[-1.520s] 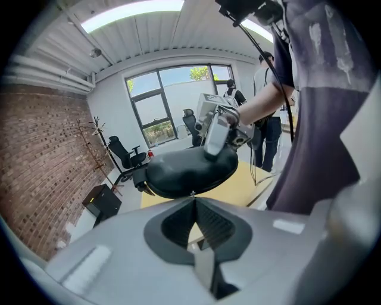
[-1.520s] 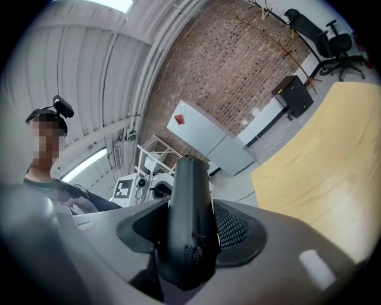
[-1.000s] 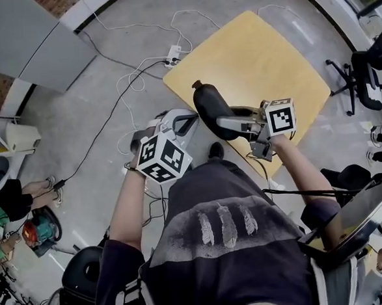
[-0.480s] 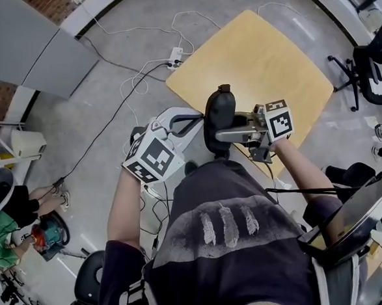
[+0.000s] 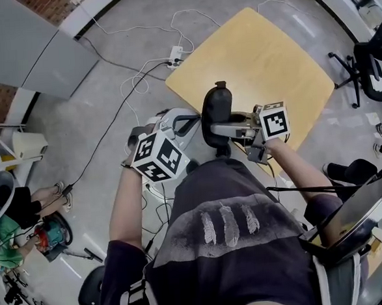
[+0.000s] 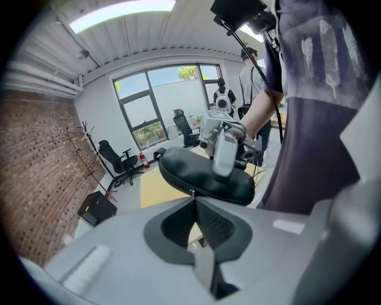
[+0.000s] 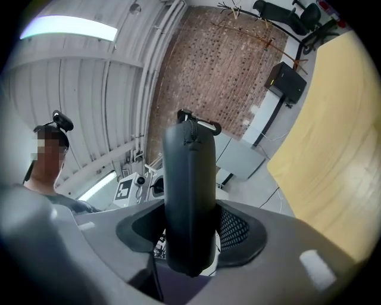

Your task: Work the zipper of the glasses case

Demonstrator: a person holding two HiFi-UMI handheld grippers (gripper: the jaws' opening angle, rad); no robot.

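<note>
Jaws of the right gripper (image 5: 225, 128), just closed further, are clamped wide across the glasses case (image 5: 215, 108), held steady mid-frame; the left gripper (image 5: 190, 125) is pinched shut, apparently on the zipper pull (image 6: 191, 194), for sliding.

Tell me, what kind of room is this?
Probably an office or lab workroom: swivel chairs stand by big windows, there is a brick wall, and a power strip lies on the bare floor.
</note>
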